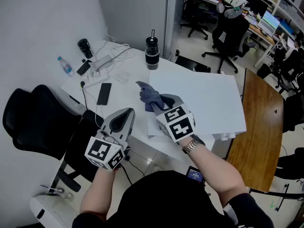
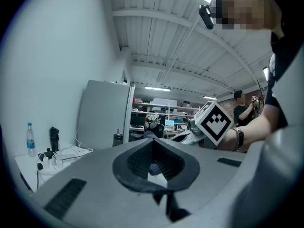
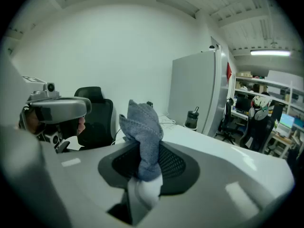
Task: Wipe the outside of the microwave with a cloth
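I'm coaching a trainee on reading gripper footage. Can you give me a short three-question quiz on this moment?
1. True or false: the right gripper is shut on the cloth.
2. What sits between the closed jaws of the left gripper? A) a sponge B) nothing C) a cup
3. Fill in: the black phone lies flat on the white ____.

Key: 1 true; 2 B; 3 table.
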Demonstrator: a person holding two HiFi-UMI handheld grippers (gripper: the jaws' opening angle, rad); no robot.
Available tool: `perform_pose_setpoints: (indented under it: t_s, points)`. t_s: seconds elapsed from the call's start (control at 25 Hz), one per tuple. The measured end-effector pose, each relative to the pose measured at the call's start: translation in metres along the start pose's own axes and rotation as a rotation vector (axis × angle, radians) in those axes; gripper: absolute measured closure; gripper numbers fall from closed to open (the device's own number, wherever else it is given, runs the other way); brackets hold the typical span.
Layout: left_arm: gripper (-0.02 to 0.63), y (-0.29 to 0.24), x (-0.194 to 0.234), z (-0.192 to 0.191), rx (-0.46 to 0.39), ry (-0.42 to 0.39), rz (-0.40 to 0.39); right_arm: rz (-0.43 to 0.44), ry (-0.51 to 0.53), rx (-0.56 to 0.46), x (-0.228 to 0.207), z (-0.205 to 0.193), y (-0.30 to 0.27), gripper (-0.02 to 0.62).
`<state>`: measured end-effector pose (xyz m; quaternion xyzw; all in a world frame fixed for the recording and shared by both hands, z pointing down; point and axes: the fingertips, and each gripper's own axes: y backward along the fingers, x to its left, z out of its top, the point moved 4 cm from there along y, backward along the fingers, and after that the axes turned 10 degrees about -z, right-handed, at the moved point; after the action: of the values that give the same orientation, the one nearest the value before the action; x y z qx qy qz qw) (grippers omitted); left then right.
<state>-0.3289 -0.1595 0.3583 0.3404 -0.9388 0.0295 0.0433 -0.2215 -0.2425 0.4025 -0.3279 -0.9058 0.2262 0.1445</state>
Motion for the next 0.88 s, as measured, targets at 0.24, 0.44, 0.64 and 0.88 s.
perform_pose_setpoints:
  t_s: [0.24, 0.44, 0.64, 0.88]
  points:
    - [0.601, -0.013, -0.003, 0.003, -0.004, -0.013, -0.025, -0.017, 0.007, 0.021, -0.015, -0.007, 0.004, 0.489]
    - [0.601, -0.023, -0.012, 0.009, -0.011, -0.023, -0.044, -0.055, 0.003, 0.035, -0.037, -0.017, 0.014, 0.491]
    - [0.601, -0.030, -0.027, 0.014, -0.012, -0.032, -0.045, -0.084, -0.016, 0.039, -0.060, -0.027, 0.027, 0.491]
    - [0.601, -0.045, -0.050, 0.020, -0.012, -0.046, -0.042, -0.102, -0.028, 0.046, -0.089, -0.040, 0.045, 0.491]
